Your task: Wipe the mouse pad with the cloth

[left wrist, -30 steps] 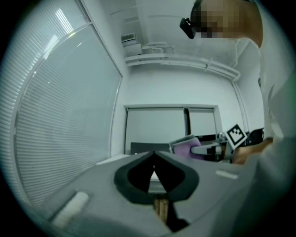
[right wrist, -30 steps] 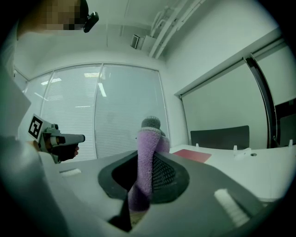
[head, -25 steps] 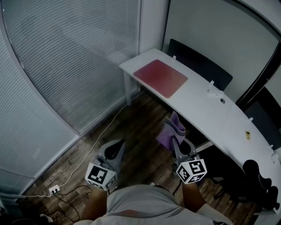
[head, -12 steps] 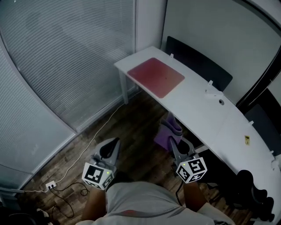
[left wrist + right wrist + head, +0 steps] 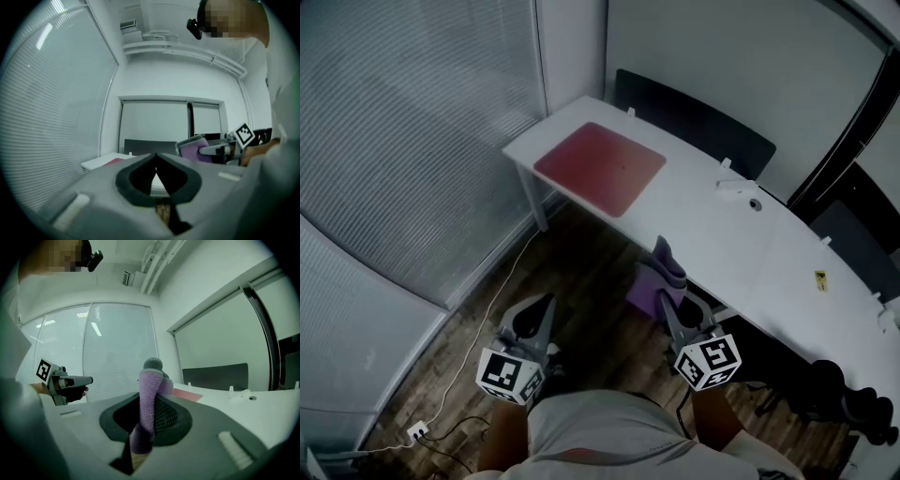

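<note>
The right gripper [image 5: 667, 302] pinches the purple cloth [image 5: 662, 274] upright, apparently ready for wiping but well short of the red mouse pad [image 5: 600, 167] on the white surface [image 5: 750, 253], while the left gripper [image 5: 542, 309], pressed together on nothing, hangs idle, equally far from the mouse pad.

A long white worktop [image 5: 712, 234] carries a red mouse pad [image 5: 600, 167] lying flat near its left end; a small yellow tag [image 5: 819, 277] lies well apart from it.

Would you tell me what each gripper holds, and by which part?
The right gripper holds the purple cloth by a bunched fold; the left gripper, jaws together, holds nothing.
</note>
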A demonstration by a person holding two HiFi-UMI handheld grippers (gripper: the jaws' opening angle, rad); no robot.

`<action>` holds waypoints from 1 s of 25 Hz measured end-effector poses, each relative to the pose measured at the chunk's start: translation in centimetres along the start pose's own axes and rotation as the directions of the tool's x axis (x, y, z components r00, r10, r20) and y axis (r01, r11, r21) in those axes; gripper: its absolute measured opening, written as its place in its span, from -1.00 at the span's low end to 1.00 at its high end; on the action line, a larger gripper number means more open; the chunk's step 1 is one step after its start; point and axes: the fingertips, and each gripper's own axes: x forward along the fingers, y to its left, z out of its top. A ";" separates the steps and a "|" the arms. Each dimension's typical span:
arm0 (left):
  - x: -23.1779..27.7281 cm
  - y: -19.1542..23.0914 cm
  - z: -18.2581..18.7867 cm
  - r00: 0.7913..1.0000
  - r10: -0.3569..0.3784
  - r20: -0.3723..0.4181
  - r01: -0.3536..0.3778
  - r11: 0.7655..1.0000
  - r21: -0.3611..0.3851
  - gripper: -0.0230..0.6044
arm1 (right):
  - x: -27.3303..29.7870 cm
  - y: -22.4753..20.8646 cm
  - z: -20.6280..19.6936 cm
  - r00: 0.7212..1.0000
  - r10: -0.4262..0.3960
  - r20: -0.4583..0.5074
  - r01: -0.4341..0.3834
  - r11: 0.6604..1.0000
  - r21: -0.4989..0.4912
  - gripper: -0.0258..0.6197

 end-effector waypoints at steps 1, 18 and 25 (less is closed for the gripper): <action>1.0 0.8 0.0 1.000 -0.015 0.001 0.015 1.000 -0.002 -0.92 | 0.9 -0.5 0.1 1.000 -0.015 0.000 0.015 1.000 0.001 -0.75; 8.0 28.0 1.0 0.989 -0.143 -0.030 0.142 0.990 -0.009 -0.92 | 27.0 3.5 3.8 0.986 -0.163 -0.043 0.163 0.987 0.000 -0.75; 11.8 34.6 0.6 0.987 -0.160 -0.027 0.159 0.987 -0.039 -0.92 | 33.9 2.5 3.3 0.977 -0.196 -0.088 0.199 0.980 0.023 -0.75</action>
